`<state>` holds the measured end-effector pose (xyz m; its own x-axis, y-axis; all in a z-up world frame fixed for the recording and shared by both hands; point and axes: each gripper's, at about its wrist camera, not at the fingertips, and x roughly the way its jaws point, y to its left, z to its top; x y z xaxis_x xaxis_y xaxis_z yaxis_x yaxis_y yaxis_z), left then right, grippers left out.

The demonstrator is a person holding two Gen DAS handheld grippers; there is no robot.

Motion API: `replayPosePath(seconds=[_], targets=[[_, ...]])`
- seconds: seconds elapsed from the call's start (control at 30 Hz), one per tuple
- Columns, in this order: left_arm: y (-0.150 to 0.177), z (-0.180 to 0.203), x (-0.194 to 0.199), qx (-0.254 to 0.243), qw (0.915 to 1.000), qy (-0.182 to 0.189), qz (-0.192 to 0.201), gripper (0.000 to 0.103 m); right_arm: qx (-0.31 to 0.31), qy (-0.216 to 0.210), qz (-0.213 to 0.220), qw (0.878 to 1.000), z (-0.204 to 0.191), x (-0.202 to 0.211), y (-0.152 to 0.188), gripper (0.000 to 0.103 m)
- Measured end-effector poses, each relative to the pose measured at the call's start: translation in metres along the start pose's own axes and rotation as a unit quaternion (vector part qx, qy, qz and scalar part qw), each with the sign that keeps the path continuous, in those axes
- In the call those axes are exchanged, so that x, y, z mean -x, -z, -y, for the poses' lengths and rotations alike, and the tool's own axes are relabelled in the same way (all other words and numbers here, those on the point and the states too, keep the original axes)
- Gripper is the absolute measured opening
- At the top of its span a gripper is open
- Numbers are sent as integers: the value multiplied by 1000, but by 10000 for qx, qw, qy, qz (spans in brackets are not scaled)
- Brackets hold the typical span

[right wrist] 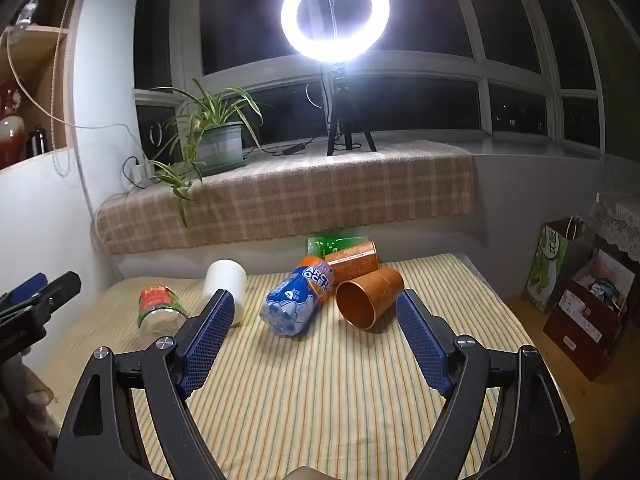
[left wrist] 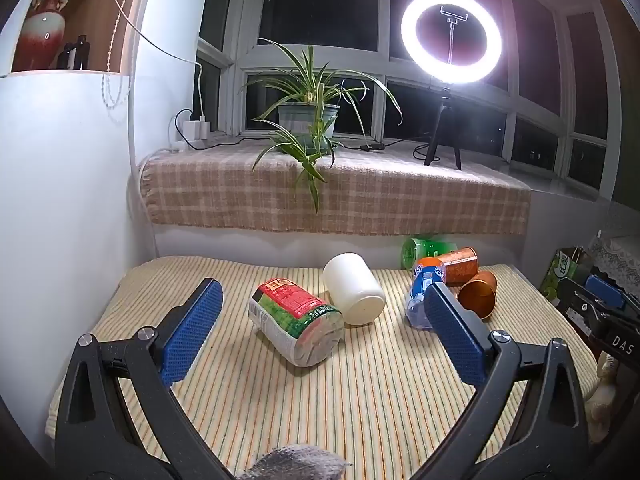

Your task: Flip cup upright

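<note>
A copper-orange cup [right wrist: 370, 298] lies on its side on the striped mat [right wrist: 320, 380], its mouth facing me; it also shows in the left wrist view [left wrist: 478, 294]. A white cup [left wrist: 354, 288] also lies on its side, base toward me, and shows in the right wrist view [right wrist: 225, 284]. My left gripper [left wrist: 320, 310] is open and empty, short of the white cup and a bottle. My right gripper [right wrist: 314, 322] is open and empty, just short of the copper cup and the blue bottle.
A red-and-green labelled bottle [left wrist: 298, 322], a blue Arctic Ocean bottle [right wrist: 298, 298], an orange can [right wrist: 352, 260] and a green bottle [left wrist: 428, 250] lie on the mat. A plaid-covered sill [left wrist: 340, 196] with a plant [left wrist: 308, 120] and ring light [left wrist: 451, 36] is behind. Boxes [right wrist: 580, 312] stand on the right.
</note>
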<state>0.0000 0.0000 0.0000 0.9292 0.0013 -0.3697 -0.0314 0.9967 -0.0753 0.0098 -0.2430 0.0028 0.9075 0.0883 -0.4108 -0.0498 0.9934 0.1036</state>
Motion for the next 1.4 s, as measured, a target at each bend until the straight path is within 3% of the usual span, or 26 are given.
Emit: replayPosePath(seconds=[1.4], targets=[[0, 0, 0, -19, 10000, -16, -5, 102, -7, -21, -31, 10000, -1, -3, 0, 83]])
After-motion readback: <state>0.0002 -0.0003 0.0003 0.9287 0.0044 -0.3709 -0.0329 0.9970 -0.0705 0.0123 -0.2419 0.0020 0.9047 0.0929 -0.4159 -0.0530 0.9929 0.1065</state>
